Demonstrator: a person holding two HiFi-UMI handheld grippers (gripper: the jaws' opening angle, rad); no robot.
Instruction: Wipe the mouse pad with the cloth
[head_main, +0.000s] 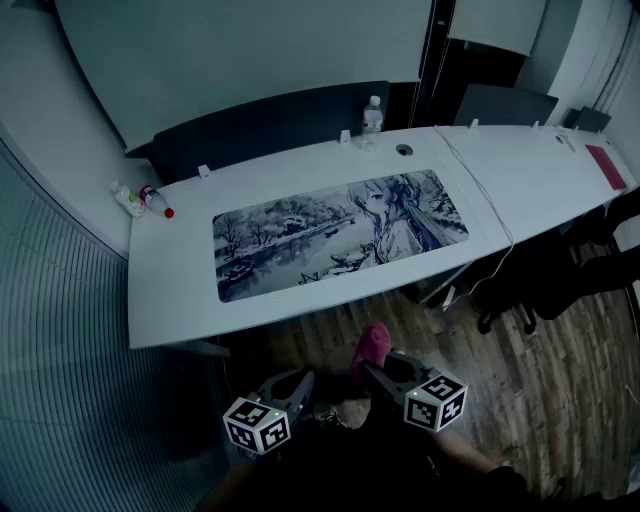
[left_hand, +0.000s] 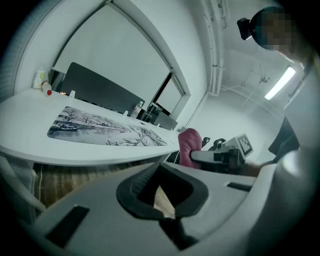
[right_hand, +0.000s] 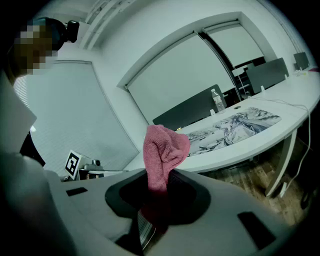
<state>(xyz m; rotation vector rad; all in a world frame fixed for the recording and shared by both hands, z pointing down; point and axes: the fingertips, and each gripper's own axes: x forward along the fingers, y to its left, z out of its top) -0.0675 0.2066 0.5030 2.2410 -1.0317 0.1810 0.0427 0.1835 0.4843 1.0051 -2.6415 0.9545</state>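
Two grippers low, short of the desk (head_main: 170, 290). I see the right gripper (right_hand: 156, 212) clamped on the pink cloth (right_hand: 163, 150), bunched upward. Left gripper (left_hand: 162, 202): jaws together, empty. Mouse pad (head_main: 340, 232) lies flat on the desk.

One mouse pad (head_main: 340, 235), one cloth (head_main: 372, 345)
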